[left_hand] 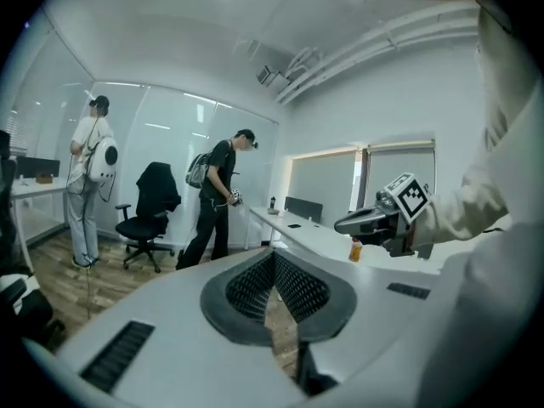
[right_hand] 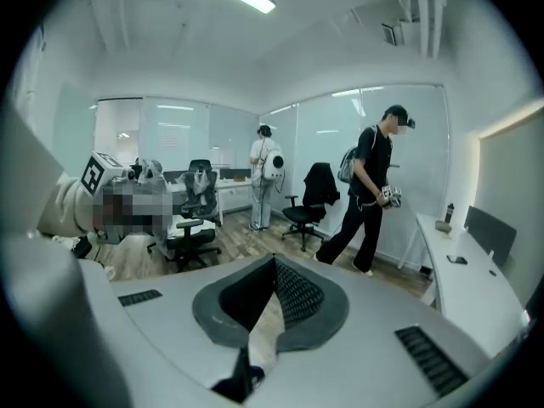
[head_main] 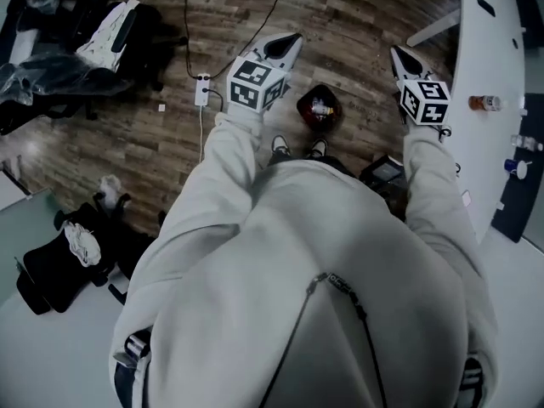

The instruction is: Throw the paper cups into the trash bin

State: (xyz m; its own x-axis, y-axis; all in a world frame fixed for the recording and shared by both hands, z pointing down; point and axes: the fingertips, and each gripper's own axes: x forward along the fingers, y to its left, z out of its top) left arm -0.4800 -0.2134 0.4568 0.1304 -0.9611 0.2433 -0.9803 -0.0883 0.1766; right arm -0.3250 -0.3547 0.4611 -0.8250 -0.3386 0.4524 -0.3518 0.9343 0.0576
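Observation:
In the head view a small dark trash bin [head_main: 319, 107] with a reddish rim stands on the wooden floor just past my shoes. Something pale lies inside it, too small to name. No paper cup shows anywhere else. My left gripper [head_main: 289, 41] is raised to the left of the bin and my right gripper [head_main: 398, 53] to its right, both well above the floor. In each gripper view the pads meet at the tip with nothing between them: left gripper [left_hand: 274, 253], right gripper [right_hand: 274, 262]. The right gripper [left_hand: 344, 224] also shows in the left gripper view.
A white curved table [head_main: 489, 49] runs along the right and bears an orange bottle [head_main: 484, 103]. A power strip [head_main: 202, 89] with cables lies on the floor at the left. Chairs with bags [head_main: 110, 32] stand top left, and a black bag [head_main: 59, 262] lies lower left. Two people [right_hand: 367, 194] stand across the room.

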